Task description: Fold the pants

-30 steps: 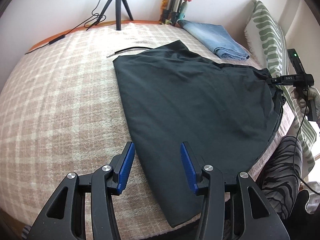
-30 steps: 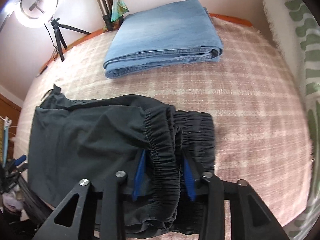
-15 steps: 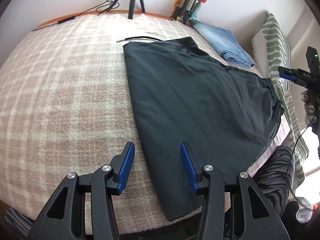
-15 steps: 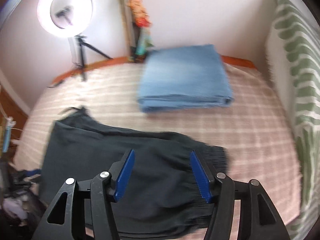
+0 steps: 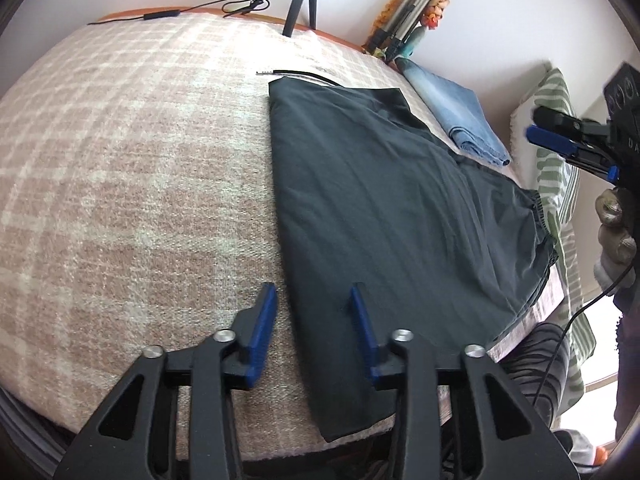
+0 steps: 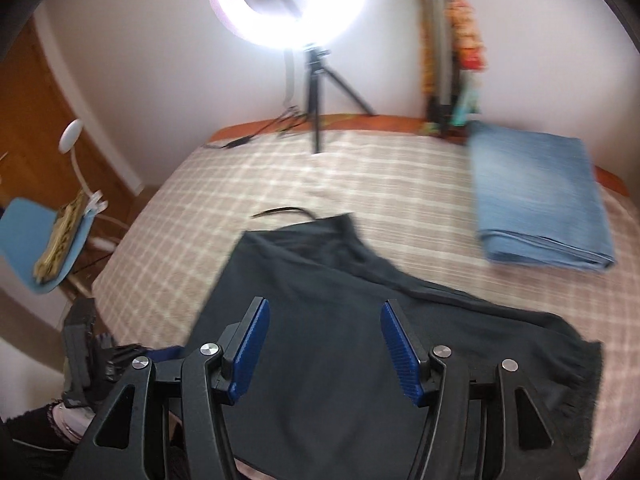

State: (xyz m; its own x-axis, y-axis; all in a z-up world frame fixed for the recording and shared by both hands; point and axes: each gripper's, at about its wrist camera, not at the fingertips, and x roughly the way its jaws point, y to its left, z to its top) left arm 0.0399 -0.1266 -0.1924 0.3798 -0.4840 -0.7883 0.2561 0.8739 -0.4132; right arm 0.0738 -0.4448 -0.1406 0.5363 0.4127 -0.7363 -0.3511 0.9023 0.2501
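Observation:
Dark grey pants [image 5: 400, 200] lie folded flat on the checked bed cover [image 5: 140, 160], elastic waistband at the right end. My left gripper [image 5: 312, 292] hovers low over the pants' near left edge. Its jaws are closing, one on each side of that edge, and the pads do not press the cloth. My right gripper [image 6: 325, 308] is open and empty, raised above the middle of the pants [image 6: 340, 280]. In the left wrist view it shows as the right gripper [image 5: 560, 140] held by a hand at the far right.
Folded blue jeans [image 6: 536, 200] lie at the back right of the bed. A black cord [image 5: 300, 74] lies just beyond the pants' far end. A lit ring light [image 6: 288, 0] on a tripod stands at the back edge. A green-striped pillow [image 5: 560, 184] is on the right, a blue chair [image 6: 40, 248] to the left.
My right gripper let go of the waistband, opened wide and lifted away, swinging toward the pants' middle. My left gripper's jaws narrowed and it rolled a little over the pants' edge.

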